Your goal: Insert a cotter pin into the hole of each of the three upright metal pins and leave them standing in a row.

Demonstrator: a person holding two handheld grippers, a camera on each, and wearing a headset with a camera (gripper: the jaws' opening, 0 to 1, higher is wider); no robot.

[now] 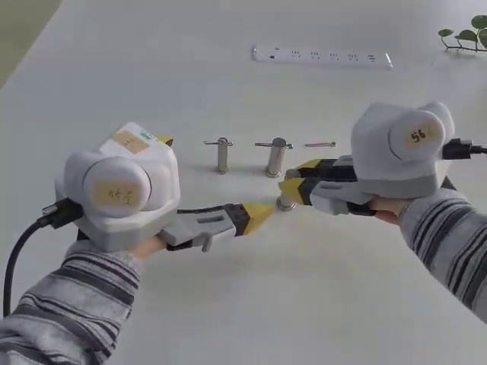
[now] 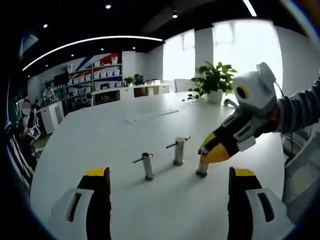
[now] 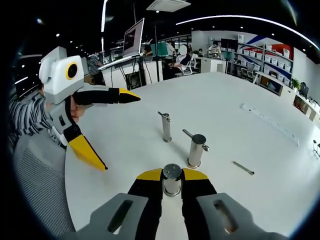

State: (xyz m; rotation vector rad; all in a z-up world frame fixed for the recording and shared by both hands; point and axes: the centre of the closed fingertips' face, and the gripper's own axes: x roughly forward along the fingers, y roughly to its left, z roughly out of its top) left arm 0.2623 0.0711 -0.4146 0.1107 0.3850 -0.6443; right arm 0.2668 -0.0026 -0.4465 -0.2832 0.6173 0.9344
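Three short metal pins stand on the white table. The far pin [image 1: 223,154] [image 3: 166,126] and the middle pin [image 1: 276,156] [image 3: 196,150] each carry a cotter pin through the top. My right gripper [image 1: 297,179] [image 3: 171,176] is shut on the third pin [image 1: 285,203] [image 3: 171,181] [image 2: 202,167], which stands upright with its base on the table. One loose cotter pin [image 1: 319,144] [image 3: 243,168] lies flat to the right of the row. My left gripper [image 1: 213,176] [image 2: 170,172] is wide open a little short of the pins, with nothing between its jaws.
A white power strip [image 1: 322,55] lies at the back of the table. Beyond it to the right stands a green plant [image 1: 464,34] [image 2: 212,80]. Office desks, shelves and seated people fill the room around the table.
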